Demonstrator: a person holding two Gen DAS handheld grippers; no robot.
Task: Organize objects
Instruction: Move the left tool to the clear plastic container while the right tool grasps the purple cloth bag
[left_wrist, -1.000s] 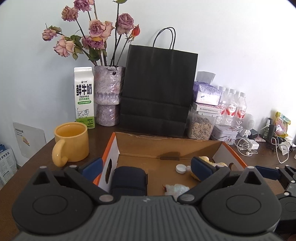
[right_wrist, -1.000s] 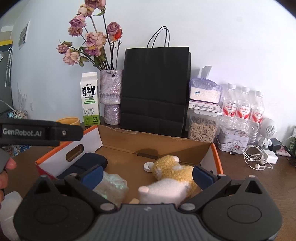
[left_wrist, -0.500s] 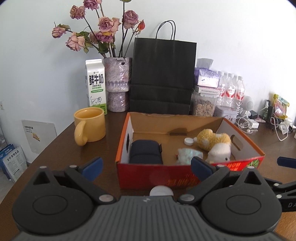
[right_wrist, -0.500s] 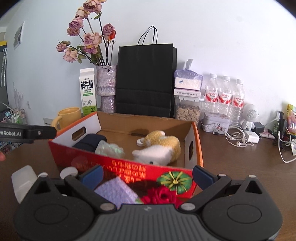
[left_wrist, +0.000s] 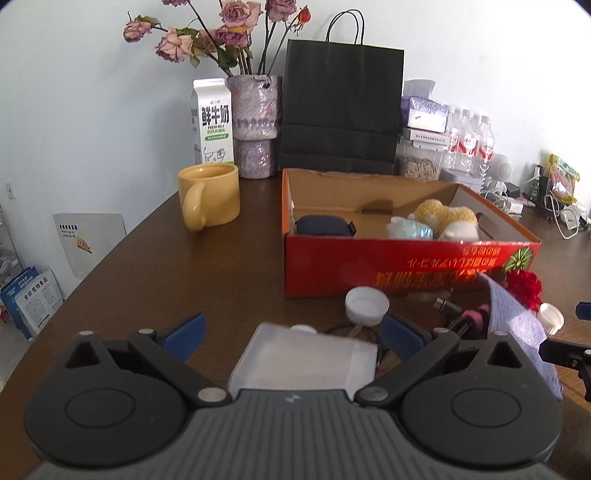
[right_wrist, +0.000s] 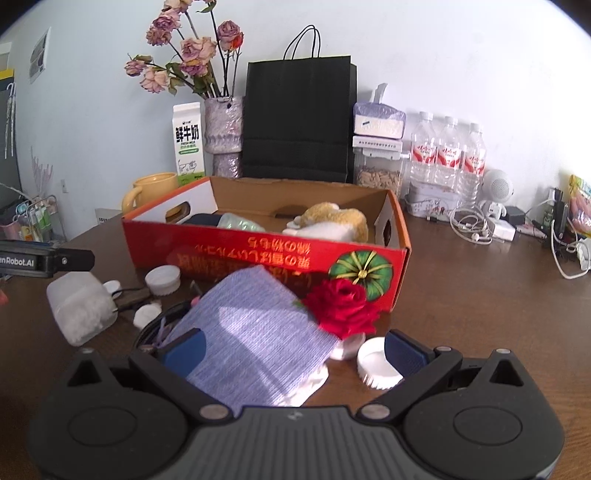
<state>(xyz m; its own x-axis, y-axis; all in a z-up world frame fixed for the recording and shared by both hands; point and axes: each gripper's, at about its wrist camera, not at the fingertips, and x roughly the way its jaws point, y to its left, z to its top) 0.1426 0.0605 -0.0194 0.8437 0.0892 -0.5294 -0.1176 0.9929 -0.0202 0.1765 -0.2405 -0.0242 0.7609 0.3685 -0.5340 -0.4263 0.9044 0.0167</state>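
Observation:
A red cardboard box (left_wrist: 332, 266) (right_wrist: 229, 251) stands mid-table and holds a dark pouch (left_wrist: 323, 225), a pale green packet (left_wrist: 410, 229) and a yellow-white plush toy (left_wrist: 447, 218) (right_wrist: 332, 221). Loose things lie in front of it. My left gripper (left_wrist: 293, 332) is open, low over a translucent white container (left_wrist: 303, 358) (right_wrist: 79, 306) that lies between its fingers. A white cap (left_wrist: 366, 305) sits just beyond. My right gripper (right_wrist: 295, 350) is open over a purple-grey cloth (right_wrist: 255, 332) (left_wrist: 517, 325). A red fabric flower (right_wrist: 343, 306) and another white cap (right_wrist: 378, 363) lie by its right finger.
A yellow mug (left_wrist: 208, 195), a milk carton (left_wrist: 212, 122), a vase of dried roses (left_wrist: 255, 122) and a black paper bag (left_wrist: 340, 110) stand behind the box. Water bottles (right_wrist: 447, 155), a seed jar and tangled cables (right_wrist: 472, 225) fill the back right. Dark cords (right_wrist: 147, 332) lie near the cloth.
Both grippers have drawn back from over the box to the near side of the table. The container, cloth, flower and caps in front of the box have come into view.

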